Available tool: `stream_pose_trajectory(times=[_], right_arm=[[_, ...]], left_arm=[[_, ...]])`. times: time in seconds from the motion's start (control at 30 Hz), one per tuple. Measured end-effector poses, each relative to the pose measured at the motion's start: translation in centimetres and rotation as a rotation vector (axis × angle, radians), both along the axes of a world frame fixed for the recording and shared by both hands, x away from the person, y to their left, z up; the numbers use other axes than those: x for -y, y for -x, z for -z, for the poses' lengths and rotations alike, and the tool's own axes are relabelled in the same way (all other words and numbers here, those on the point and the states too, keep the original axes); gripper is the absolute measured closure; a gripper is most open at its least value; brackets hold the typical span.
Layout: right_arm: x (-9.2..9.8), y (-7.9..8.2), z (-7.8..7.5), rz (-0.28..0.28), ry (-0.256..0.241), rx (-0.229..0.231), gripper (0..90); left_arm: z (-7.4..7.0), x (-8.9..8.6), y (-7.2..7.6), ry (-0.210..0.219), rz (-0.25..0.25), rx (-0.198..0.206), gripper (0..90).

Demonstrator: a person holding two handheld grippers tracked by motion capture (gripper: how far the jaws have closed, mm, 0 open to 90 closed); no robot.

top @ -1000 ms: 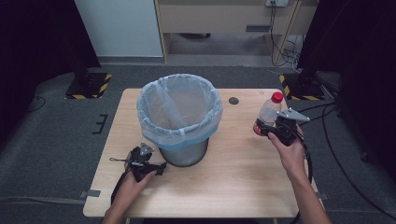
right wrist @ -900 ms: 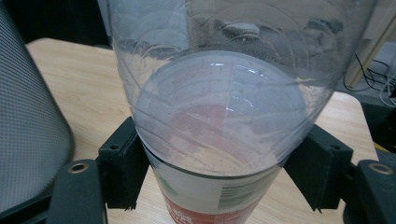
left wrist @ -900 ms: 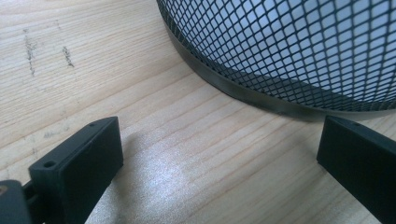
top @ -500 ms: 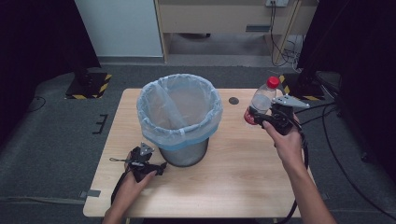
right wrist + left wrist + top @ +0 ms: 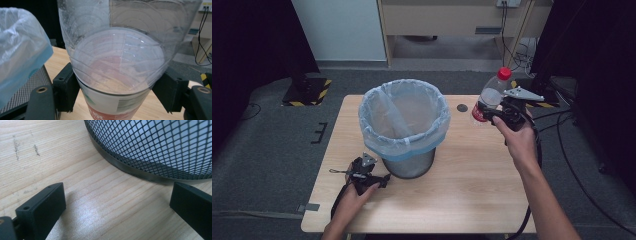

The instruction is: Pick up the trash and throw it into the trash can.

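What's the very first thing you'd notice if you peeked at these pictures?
Probably the big mesh bin in the middle of the wooden table, lined with a pale blue bag. Next, the clear bottle with a red cap, held up in the air by the right claw at the table's far right. The left claw rests open beside the bin's base.

Lab-like test room, grey carpet [image 5: 267, 145], black curtains [image 5: 247, 45], hazard-striped stand base [image 5: 307, 90], trailing cables [image 5: 522, 45]
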State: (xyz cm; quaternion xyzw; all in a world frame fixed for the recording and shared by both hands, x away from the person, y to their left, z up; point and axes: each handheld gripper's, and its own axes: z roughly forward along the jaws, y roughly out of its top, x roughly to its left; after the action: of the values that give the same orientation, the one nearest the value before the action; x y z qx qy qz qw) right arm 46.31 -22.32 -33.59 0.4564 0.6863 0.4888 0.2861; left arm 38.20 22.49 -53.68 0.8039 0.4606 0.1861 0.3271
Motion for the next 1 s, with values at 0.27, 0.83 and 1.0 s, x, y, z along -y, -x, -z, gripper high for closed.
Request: stream_pose_trajectory(times=[0.27,0.83,1.0], right_arm=[[-0.5,-0.4,-1.1,-0.003,-0.010,0.026,28.3],[-1.3,0.4,-3.7,-0.033,-0.043,0.080,28.3],[-1.6,0.6,-4.6,-0.040,-0.046,0.098,28.3]], left_arm=[[0.0,0.0,0.0,0.000,-0.001,0.000,0.0],[0.0,0.0,0.0,0.000,0.000,0.000,0.0],[0.0,0.0,0.0,0.000,-0.001,0.000,0.0]])
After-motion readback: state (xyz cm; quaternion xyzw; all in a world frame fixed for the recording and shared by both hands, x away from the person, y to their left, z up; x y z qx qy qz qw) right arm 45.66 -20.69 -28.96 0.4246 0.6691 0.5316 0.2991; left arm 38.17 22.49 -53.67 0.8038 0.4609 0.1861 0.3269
